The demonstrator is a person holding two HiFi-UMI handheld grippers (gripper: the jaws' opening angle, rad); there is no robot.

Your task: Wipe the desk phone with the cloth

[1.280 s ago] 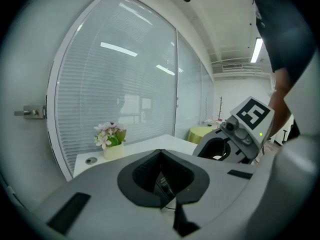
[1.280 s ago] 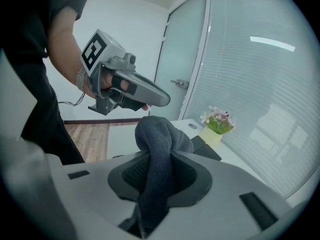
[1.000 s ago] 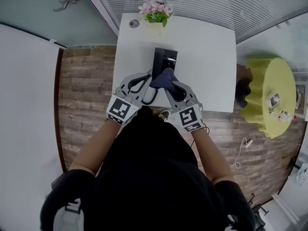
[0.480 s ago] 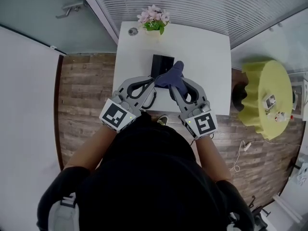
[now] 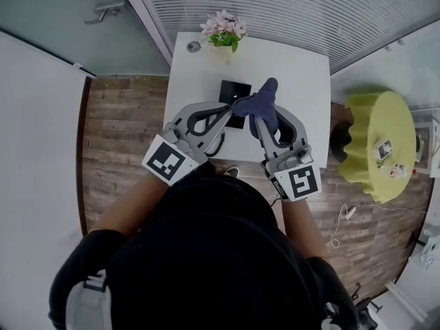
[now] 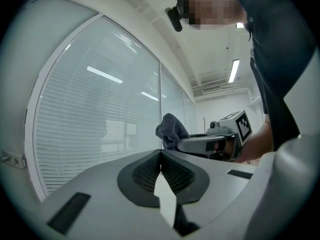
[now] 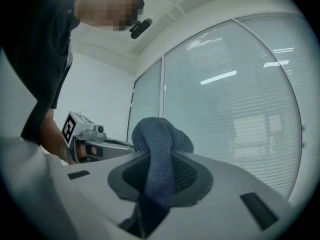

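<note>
Desk phone (image 5: 232,89) now uncovered | cloth (image 5: 264,102) shifted right, clamped in right gripper (image 7: 159,156) | left gripper (image 6: 160,154) jaws together, empty

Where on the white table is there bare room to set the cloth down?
Bare: the stretch of table between the desk phone and the right edge; a narrower strip to its left. Crowded: the near edge under the left gripper and right gripper, and by the flowers.
</note>
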